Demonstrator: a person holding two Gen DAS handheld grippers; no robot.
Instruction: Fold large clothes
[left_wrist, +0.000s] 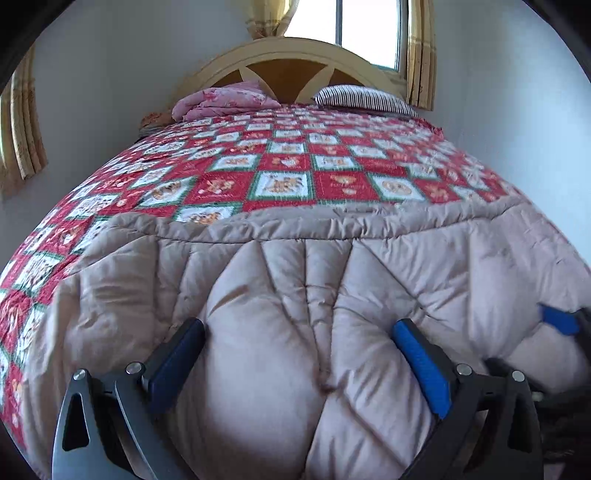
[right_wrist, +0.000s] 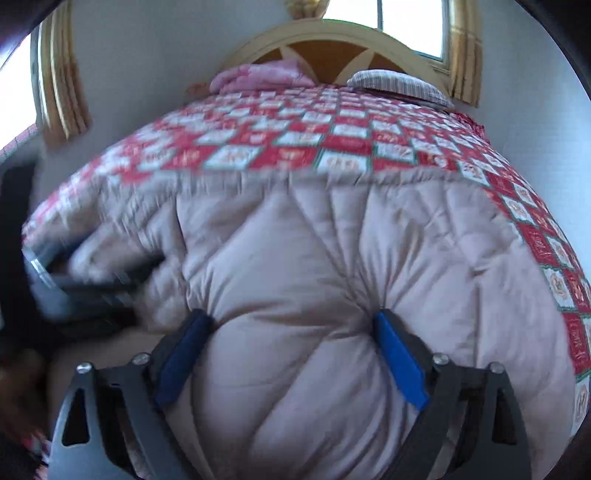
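The beige quilted comforter (left_wrist: 280, 295) fills the lower half of both wrist views, lying bunched at the near end of a bed over a red-and-white patchwork bedspread (left_wrist: 284, 166), its piped edge running across the middle of each frame. The left gripper (left_wrist: 299, 354) stands spread wide at the bottom of its view, a puffed panel bulging up between the blue pads, which touch the fabric at its sides without visibly pinching it. The right gripper (right_wrist: 291, 347) is likewise spread wide with a mound between its pads, released rather than clenched; it seems placed to gather a thick handful for the next fold. In the right view the left tool shows only as a smeared dark shape at the left edge, and motion blur softens the whole picture. The comforter's near hem and corners are cut off below the frames, so its layering cannot be told. A pink folded blanket (left_wrist: 225, 99) and striped pillow (left_wrist: 365, 98) sit by the headboard (left_wrist: 295, 51) at the top.
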